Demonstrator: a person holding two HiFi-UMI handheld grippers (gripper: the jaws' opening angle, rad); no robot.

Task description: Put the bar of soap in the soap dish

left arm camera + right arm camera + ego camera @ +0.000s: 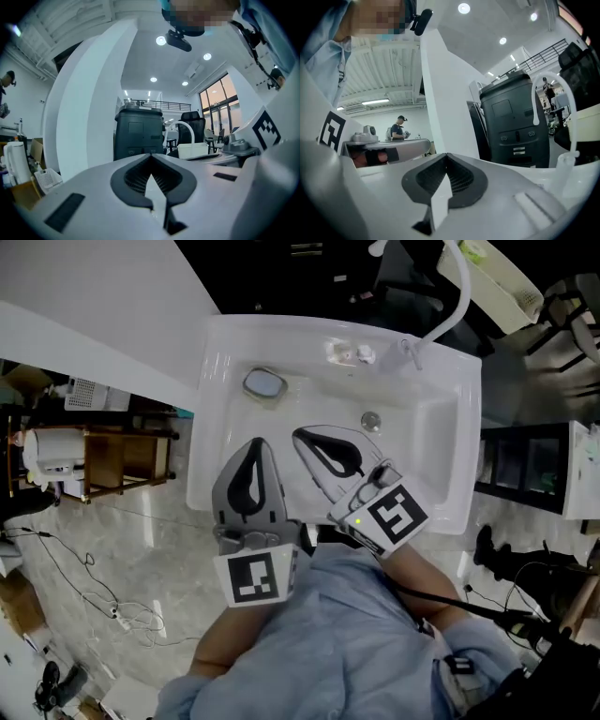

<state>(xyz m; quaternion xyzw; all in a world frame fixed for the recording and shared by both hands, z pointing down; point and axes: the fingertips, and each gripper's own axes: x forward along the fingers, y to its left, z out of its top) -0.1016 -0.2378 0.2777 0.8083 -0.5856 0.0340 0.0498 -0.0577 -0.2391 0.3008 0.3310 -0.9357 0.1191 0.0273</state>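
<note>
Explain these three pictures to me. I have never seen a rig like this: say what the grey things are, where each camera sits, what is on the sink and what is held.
No robot here: a person holds a two-jaw hand tool in each hand. The head view looks down from a camera on the person's head and shows the left gripper and the right gripper over a white sink. The other two pictures come from cameras riding on the grippers, looking along their jaws. Both pairs of jaws are together, with nothing between them. On the sink are an oval soap dish at the back left corner, a drain, a curved white tap and, beside the tap, a small pale thing that is too small to identify.
</note>
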